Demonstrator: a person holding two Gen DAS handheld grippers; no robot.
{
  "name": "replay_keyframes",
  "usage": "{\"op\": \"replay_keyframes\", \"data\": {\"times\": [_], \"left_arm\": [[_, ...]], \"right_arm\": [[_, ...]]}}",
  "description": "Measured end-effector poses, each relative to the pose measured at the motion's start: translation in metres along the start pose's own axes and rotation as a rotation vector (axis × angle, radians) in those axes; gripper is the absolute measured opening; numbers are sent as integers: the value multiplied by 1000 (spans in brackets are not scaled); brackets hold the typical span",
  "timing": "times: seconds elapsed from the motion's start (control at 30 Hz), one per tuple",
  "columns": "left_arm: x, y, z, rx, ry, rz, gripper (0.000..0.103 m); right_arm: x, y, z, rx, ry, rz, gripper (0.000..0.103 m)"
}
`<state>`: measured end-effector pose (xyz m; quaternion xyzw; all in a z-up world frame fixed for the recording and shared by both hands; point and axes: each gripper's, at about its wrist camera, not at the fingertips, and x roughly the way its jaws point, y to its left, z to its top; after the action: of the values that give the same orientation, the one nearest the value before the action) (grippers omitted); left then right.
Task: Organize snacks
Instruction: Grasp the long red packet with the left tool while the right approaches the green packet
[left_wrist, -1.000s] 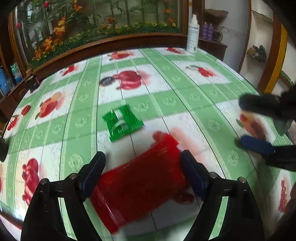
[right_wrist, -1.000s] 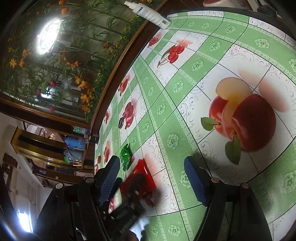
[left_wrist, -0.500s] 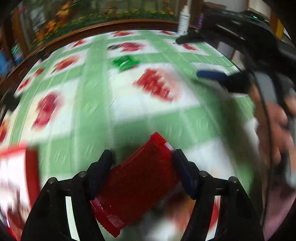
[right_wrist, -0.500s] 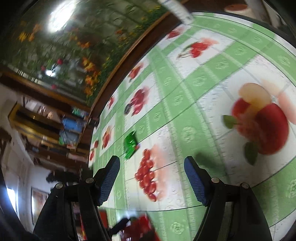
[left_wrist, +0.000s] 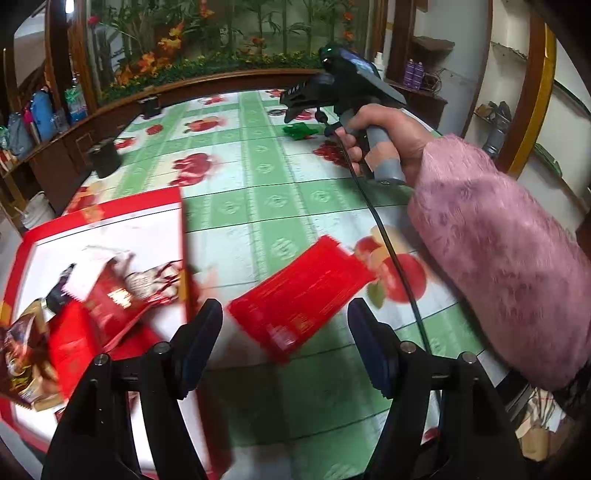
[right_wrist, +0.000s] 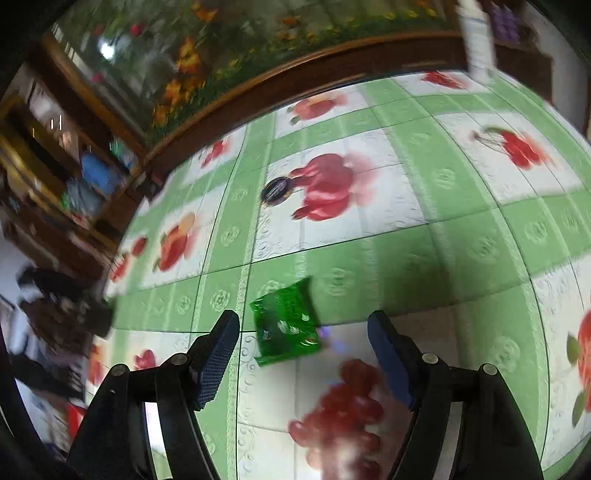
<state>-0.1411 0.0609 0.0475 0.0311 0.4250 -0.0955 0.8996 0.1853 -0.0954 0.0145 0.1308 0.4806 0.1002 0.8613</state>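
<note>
The red packet (left_wrist: 303, 295), earlier gripped in the left tool (left_wrist: 286, 338), is now seen free between its opening fingers, just beside the red-rimmed tray (left_wrist: 110, 206) newly in view. The right tool (right_wrist: 303, 350), parted and empty, has been brought over the green packet (right_wrist: 286, 321) on the tabletop (right_wrist: 461, 240).

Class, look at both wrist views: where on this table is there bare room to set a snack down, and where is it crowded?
Bare cloth runs between the red tray and the green packet. More lies beyond the green packet up to the small dark disc. Crowded: the tray's near end, piled with packets, and beside it, where the red packet is.
</note>
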Motion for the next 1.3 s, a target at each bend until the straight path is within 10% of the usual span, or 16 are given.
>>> {"op": "replay_keyframes", "data": {"times": [0.17, 0.37, 0.73, 1.03, 1.3], "left_arm": [[7, 13, 4, -27, 6, -24, 70], [12, 11, 3, 62, 33, -18, 70], [40, -5, 22, 310, 128, -40, 80], [71, -17, 28, 450, 243, -92, 81], [75, -9, 26, 356, 251, -181, 81]], "right_arm": [[6, 34, -22, -241, -47, -281, 41], [-30, -15, -41, -131, 16, -147, 40], [-106, -108, -121, -31, 198, 384, 40], [-106, -111, -120, 1, 216, 421, 40], [-102, -109, -120, 2, 213, 420, 41]]}}
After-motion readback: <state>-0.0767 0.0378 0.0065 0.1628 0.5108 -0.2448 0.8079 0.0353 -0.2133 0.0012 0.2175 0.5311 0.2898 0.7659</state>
